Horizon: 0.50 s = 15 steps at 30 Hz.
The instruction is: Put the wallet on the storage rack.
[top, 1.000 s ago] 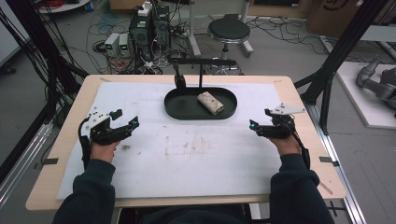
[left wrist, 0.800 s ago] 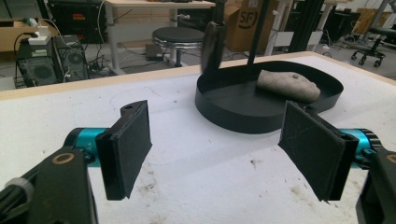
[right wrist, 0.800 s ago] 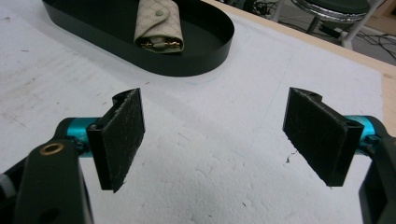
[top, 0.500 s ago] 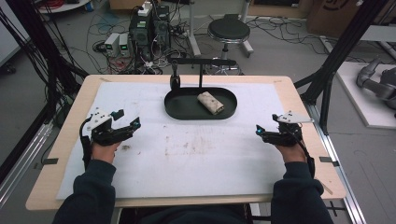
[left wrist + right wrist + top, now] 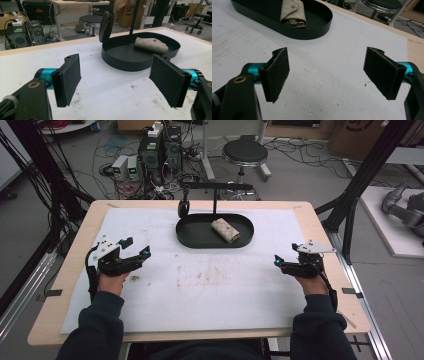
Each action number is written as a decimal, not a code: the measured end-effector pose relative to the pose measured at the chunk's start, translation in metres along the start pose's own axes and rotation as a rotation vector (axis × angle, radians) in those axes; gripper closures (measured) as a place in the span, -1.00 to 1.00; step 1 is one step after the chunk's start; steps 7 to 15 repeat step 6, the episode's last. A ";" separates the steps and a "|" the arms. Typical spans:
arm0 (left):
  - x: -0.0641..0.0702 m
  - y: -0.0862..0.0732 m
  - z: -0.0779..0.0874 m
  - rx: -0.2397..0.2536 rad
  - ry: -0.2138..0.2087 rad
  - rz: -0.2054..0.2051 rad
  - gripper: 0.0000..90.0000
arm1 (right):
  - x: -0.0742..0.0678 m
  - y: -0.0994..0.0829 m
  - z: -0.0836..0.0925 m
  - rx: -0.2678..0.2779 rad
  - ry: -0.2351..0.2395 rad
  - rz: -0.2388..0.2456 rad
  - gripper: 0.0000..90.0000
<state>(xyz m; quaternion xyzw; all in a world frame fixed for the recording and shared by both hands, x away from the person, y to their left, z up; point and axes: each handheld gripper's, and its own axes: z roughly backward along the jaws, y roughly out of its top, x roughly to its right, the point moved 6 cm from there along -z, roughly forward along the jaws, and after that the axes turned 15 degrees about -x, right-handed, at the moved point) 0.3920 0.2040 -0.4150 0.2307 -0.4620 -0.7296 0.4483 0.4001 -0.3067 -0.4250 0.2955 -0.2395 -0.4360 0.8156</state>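
L gripper [image 5: 131,256]: near-left on the white mat [image 5: 150,300], jaws wide apart, nothing btwn them; pads [image 5: 68,78] clear in left gripper view, aimed toward the tray.
R gripper [image 5: 282,265]: near-right on the mat, jaws also wide, empty; pads [image 5: 277,72] bare in right gripper view.
Pouch [image 5: 225,230]: small beige rolled pouch w/ a snap button, lying flat inside the black oval tray [image 5: 192,237], toward its right half. Open end w/ sth metallic faces the right gripper view; contents too small to tell.
Tray: far-centre of mat, well apart from both grippers.
Stand: black T-bar post [image 5: 215,200] rising from the tray's far side; dark oval thing [image 5: 183,209] hanging from its left end, just above the tray's left rim.
Table [image 5: 330,270]: wood edge showing round the mat; mat has some dark smudges near centre.
Progress: looks like the very start — neither gripper near or touching the pouch, nothing lifted.
Left to do (judgement): all of it — reach to the tray, grip the pouch, whatever handling follows.
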 end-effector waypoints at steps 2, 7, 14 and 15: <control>0.000 0.000 0.000 0.001 0.001 0.000 -0.45 | 0.000 0.000 0.001 0.004 0.002 -0.003 -0.53; -0.001 0.000 -0.001 -0.003 0.000 0.000 -0.45 | 0.000 0.000 0.000 0.004 0.005 -0.005 -0.53; -0.001 0.000 -0.001 -0.003 0.000 0.000 -0.45 | 0.000 0.000 0.000 0.004 0.005 -0.005 -0.53; -0.001 0.000 -0.001 -0.003 0.000 0.000 -0.45 | 0.000 0.000 0.000 0.004 0.005 -0.005 -0.53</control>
